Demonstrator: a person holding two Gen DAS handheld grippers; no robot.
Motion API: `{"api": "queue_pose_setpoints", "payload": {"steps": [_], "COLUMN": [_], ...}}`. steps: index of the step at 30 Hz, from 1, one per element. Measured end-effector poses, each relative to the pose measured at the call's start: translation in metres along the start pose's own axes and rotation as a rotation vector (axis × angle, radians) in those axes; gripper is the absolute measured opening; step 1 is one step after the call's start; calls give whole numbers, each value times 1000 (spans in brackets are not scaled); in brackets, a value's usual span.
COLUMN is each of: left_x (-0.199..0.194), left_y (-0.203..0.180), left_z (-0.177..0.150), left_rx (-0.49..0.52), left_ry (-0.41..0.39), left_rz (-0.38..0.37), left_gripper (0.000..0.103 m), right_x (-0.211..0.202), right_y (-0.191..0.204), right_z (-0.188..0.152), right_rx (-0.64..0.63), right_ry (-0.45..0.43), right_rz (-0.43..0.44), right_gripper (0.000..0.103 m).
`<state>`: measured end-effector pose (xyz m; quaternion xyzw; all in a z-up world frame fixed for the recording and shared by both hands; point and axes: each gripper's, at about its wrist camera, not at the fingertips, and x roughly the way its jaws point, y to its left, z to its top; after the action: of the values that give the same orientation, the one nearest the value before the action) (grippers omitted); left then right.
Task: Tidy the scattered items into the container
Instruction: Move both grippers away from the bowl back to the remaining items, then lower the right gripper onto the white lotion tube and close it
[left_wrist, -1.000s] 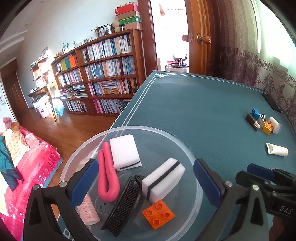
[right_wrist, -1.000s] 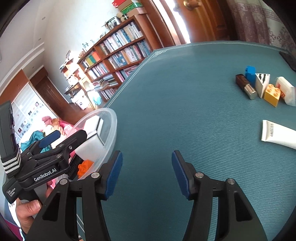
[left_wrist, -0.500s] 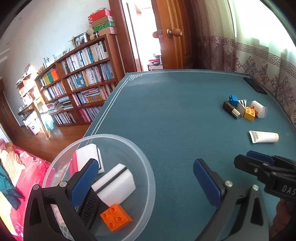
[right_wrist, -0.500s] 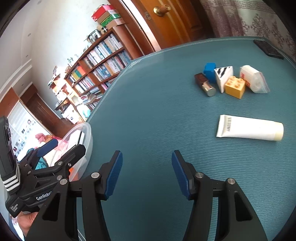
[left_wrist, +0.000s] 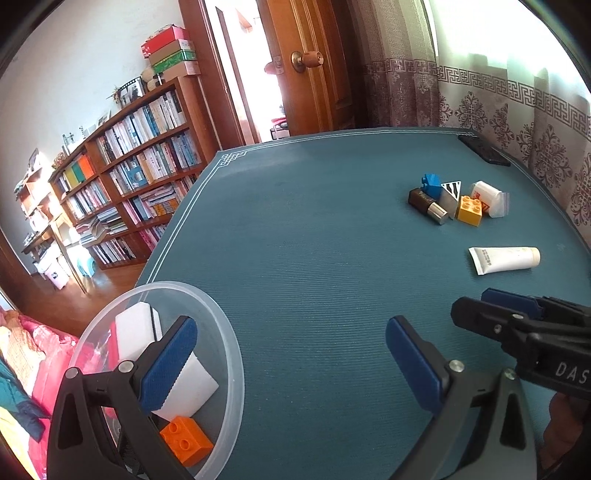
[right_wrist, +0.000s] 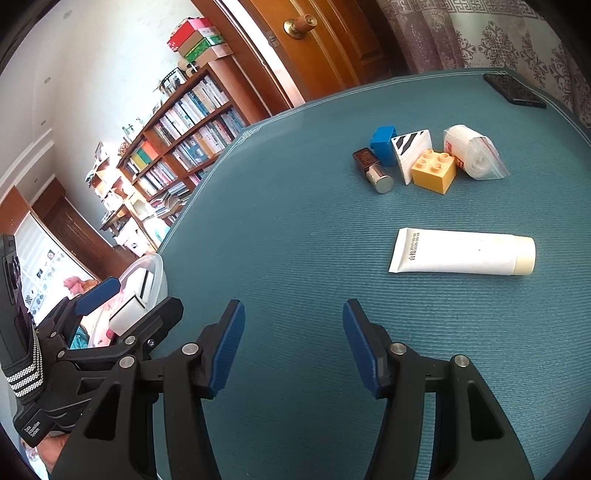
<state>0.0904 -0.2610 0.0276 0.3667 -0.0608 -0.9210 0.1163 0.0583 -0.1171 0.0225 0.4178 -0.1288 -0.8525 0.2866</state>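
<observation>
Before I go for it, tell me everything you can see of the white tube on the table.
The white tube lies flat on the teal table mat, alone, nearer the right gripper than the cluster of small items is. It looks like soft plastic, with a flat crimped end bearing small dark print and a cream cap at the other end. Nothing touches it. Both grippers are open and empty.

Both views are fisheye, mounted behind each gripper's fingers and looking forward, low over the blue table (left_wrist: 314, 240). The left wrist view sits farther back, with the clear bowl (left_wrist: 225, 325) at lower left. The right wrist view is nearer the white tube (right_wrist: 461, 251). Both share the tube, the toy blocks (left_wrist: 469, 208) and the bookshelf (right_wrist: 184, 140).
</observation>
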Motion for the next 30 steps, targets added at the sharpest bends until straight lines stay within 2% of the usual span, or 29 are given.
{"api": "queue_pose_setpoints", "payload": {"steps": [15, 23, 26, 30], "left_x": [11, 23, 25, 25], "left_y": [-17, -22, -30, -39], "left_z": [3, 7, 9, 12], "left_rx": [25, 0, 16, 42], "left_ry": [29, 61, 66, 61], "left_rz": [-22, -58, -66, -74], "left_gripper": [103, 103, 103, 103], "right_x": [-21, -45, -47, -41], "right_y": [-29, -58, -66, -68], "right_z": [2, 8, 16, 24], "right_rx": [6, -44, -63, -167], "right_ry": [-40, -82, -80, -72], "right_rz": [-85, -199, -210, -220], "right_gripper": [59, 59, 59, 59]}}
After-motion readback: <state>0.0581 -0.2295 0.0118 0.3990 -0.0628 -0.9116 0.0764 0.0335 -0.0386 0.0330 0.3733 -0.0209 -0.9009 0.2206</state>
